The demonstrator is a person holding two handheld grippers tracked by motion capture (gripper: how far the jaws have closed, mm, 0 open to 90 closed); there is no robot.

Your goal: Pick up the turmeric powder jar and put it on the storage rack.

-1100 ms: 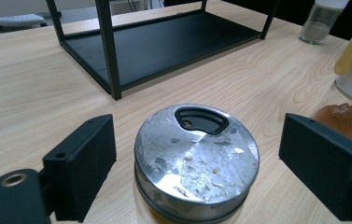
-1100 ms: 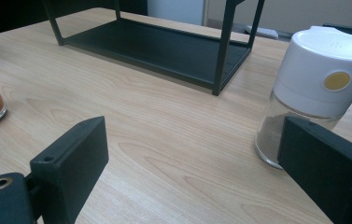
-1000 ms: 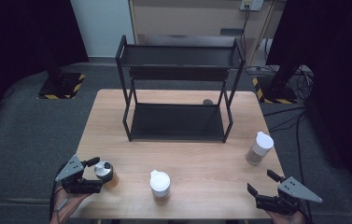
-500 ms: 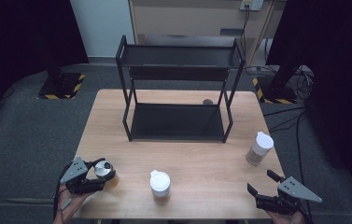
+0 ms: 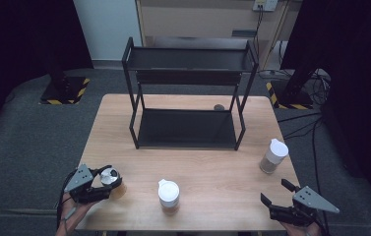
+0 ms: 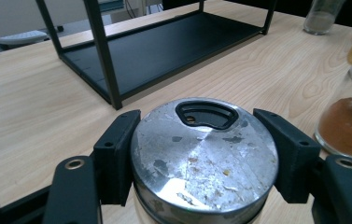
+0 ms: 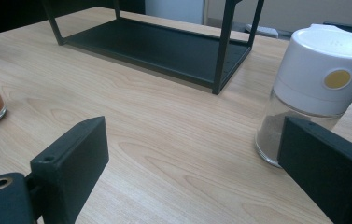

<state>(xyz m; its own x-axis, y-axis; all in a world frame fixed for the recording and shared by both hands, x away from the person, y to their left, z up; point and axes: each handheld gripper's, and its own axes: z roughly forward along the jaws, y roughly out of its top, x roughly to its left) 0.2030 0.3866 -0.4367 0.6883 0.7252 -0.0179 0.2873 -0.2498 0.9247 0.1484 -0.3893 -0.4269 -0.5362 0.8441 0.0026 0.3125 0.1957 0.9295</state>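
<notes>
Metal-lidded jar (image 6: 204, 158) sits at the near-left corner of the worktop (image 5: 193, 162), clamped between the pads of the left claw (image 5: 105, 184), one jaw pressed on each side just under the lid rim — grip low and level, likely so it lifts upright without spilling. Going by size: black two-tier rack (image 5: 188, 93) stands at the worktop's far middle, both shelves bare, probably the destination for the jars. White-capped jar (image 5: 273, 156) of pale powder stands on the right side, near the right claw (image 5: 276, 192). Second white-capped jar (image 5: 169, 196), orange-brown contents, stands near front centre, just right of the held jar. Right claw hovers wide apart, holding nothing, low at the near-right edge, aimed roughly toward the pale jar (image 7: 316, 88); looks parked or readying a reach.
</notes>
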